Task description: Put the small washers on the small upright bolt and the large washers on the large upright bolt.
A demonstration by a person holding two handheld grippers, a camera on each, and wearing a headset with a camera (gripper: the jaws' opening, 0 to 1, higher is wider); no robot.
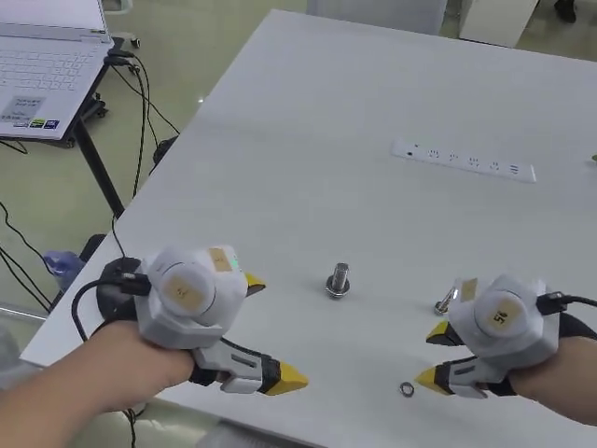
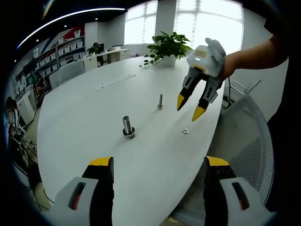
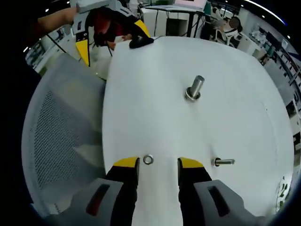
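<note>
A large upright bolt (image 1: 338, 278) stands mid-table with a ring-like base; the left gripper view shows the large bolt (image 2: 128, 126) too. The small bolt (image 1: 444, 302) stands to its right, close to my right gripper (image 1: 432, 356). A small washer (image 1: 408, 388) lies flat near the table's front edge. In the right gripper view the washer (image 3: 148, 159) lies between the open jaws of the right gripper (image 3: 158, 162), close to the left tip, untouched. The small bolt (image 3: 223, 162) sits just right of those jaws. My left gripper (image 1: 270, 329) hovers open and empty at the near left.
A white power strip (image 1: 464, 161) lies at the far right of the white table (image 1: 308, 140). A laptop (image 1: 47, 65) on a stand is off the left side, with cables below. A mesh chair (image 3: 61, 122) stands by the near table edge.
</note>
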